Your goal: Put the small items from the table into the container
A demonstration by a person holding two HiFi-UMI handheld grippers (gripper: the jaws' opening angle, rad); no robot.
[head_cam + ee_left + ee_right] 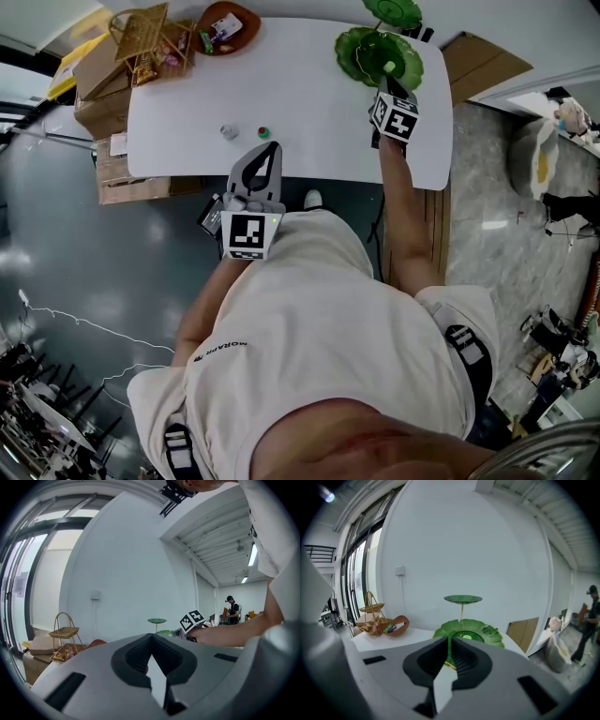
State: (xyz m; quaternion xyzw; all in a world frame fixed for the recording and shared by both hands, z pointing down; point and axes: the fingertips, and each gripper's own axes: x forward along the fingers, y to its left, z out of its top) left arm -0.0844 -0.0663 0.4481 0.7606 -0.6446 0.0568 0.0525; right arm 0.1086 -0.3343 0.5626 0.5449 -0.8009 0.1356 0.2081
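Note:
A green two-tier dish stands at the table's far right; its lower plate holds a small pale item. My right gripper hovers at that plate's near rim, and its jaws meet at the tips with nothing between them. Two small items lie on the white table near the front: a grey one and a red-and-green one. My left gripper sits just behind them at the front edge, shut and empty.
A brown bowl with wrapped bits sits at the far left corner. Beside it are a wicker basket stand and cardboard boxes. A wooden board leans right of the table. A person stands far off.

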